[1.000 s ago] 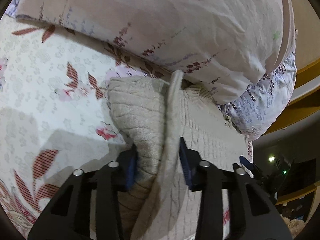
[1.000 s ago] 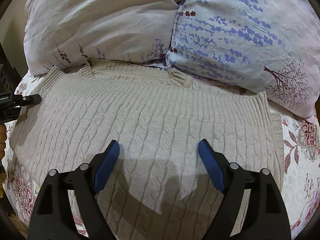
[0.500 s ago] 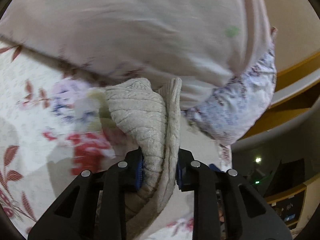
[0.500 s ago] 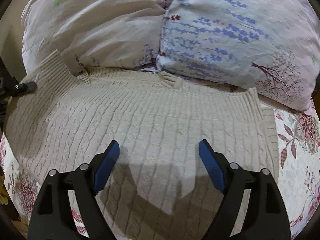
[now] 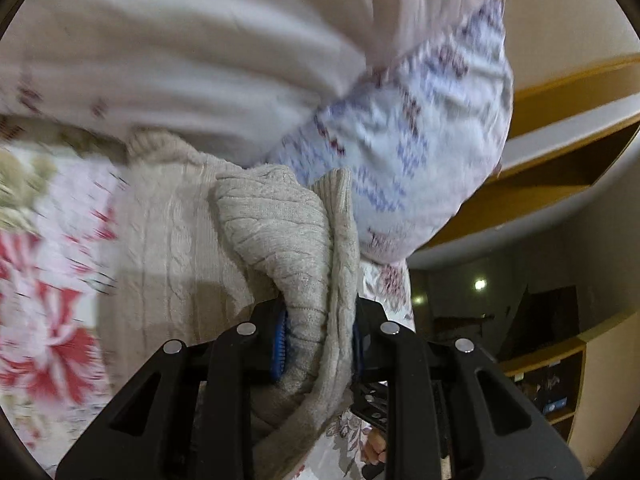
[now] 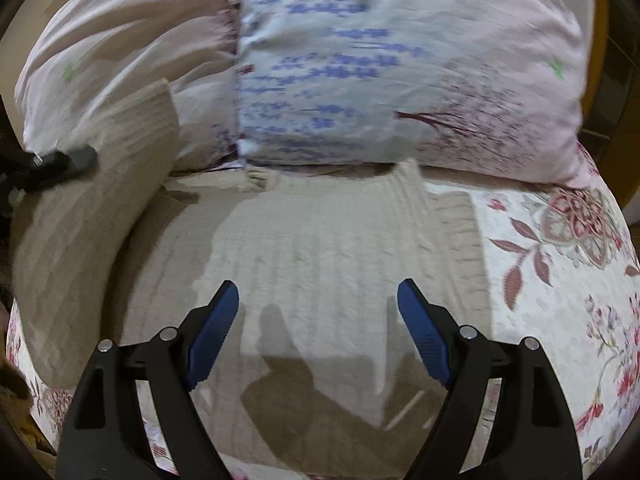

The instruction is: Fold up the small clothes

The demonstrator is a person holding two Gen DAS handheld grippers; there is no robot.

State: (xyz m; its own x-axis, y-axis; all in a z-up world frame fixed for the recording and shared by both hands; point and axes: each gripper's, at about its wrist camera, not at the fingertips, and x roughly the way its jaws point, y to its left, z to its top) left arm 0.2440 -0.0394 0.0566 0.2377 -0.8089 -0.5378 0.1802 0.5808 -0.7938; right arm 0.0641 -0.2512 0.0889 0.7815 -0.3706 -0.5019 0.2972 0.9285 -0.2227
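While the sweater [image 6: 320, 256] lies on the bedspread [image 6: 560, 280]:
Left gripper [image 5: 318, 340]: just closed, clamped on its bunched sleeve
Right gripper [image 6: 318, 332]: fingers wide apart, empty

left gripper [image 5: 318, 340] clamped on a knit fold, jaws just closed in; right gripper [image 6: 318, 320] jaws wide, empty — both point 12 o'clock, angled down

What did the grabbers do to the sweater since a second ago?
The left gripper closed on the sweater's edge and lifted it up and over toward the middle, so that side now stands raised in the right wrist view. The right gripper stayed wide open above the sweater, holding nothing. The pillows stayed behind it.
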